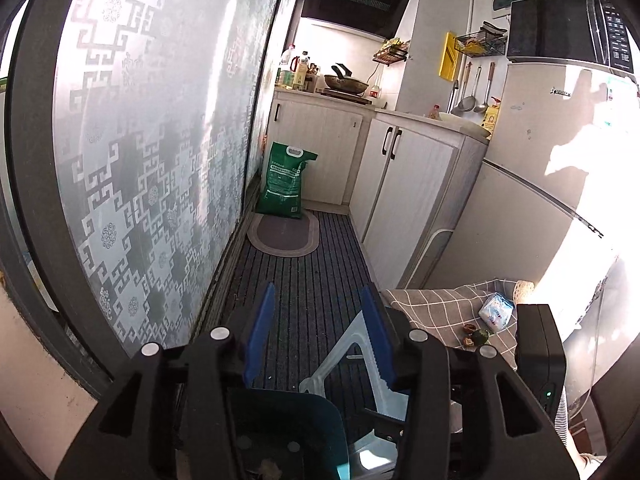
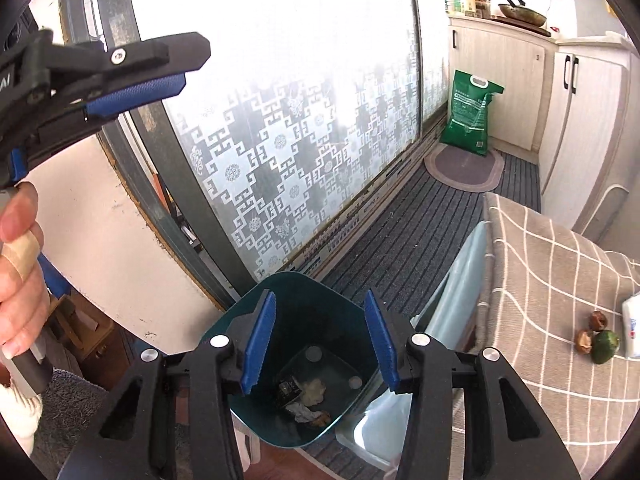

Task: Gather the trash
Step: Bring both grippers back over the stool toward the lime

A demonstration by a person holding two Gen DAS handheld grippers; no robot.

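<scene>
A dark teal trash bin (image 2: 304, 312) stands on the floor beside the table; crumpled paper and scraps (image 2: 308, 398) lie at its bottom. My right gripper (image 2: 320, 336) is open and empty right above the bin's mouth. My left gripper (image 1: 318, 332) is open and empty, held above the bin's rim (image 1: 288, 400); it also shows in the right wrist view (image 2: 132, 76) at upper left. On the checked tablecloth (image 2: 540, 272) lie a green fruit (image 2: 605, 346), two brown shells (image 2: 585, 340) and a white tissue pack (image 2: 632, 326). The pack (image 1: 496, 310) and scraps (image 1: 476, 337) also show in the left wrist view.
A frosted patterned sliding door (image 1: 160, 160) runs along the left. A striped dark carpet (image 1: 312, 280) leads to an oval mat (image 1: 284, 236) and a green rice bag (image 1: 284, 184). White cabinets (image 1: 404, 184) and a fridge (image 1: 532, 152) stand on the right. A white folding stool (image 1: 352, 364) leans by the table.
</scene>
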